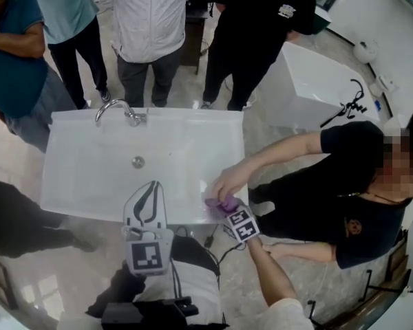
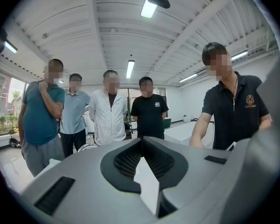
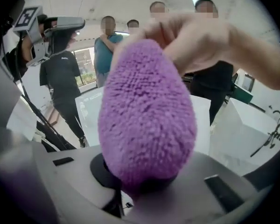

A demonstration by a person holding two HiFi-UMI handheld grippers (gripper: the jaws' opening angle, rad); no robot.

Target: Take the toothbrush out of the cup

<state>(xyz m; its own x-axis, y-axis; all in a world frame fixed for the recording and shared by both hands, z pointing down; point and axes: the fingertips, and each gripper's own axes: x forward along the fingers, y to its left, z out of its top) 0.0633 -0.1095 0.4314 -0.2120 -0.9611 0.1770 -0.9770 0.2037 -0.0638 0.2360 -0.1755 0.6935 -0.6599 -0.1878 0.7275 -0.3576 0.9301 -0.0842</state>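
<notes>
No toothbrush and no cup show in any view. My right gripper (image 1: pixel 228 210) is at the sink's front right corner, shut on a fluffy purple cloth (image 1: pixel 219 203). In the right gripper view the purple cloth (image 3: pixel 147 111) stands up out of the right gripper (image 3: pixel 141 186) and fills the middle. Another person's hand (image 1: pixel 228 179) rests on top of the cloth, and that same hand (image 3: pixel 200 36) is pinching its upper end. My left gripper (image 1: pixel 153 184) hovers over the sink's front edge, pointing across the basin. Its jaw tips meet with nothing held, as the left gripper (image 2: pixel 141 140) shows in its own view.
A white sink (image 1: pixel 82 177) with a chrome faucet (image 1: pixel 117 108) at the back and a drain (image 1: pixel 138 161) lies below me. Several people stand behind it. A crouching person (image 1: pixel 358 198) is at the right. A white tub (image 1: pixel 316 81) stands beyond.
</notes>
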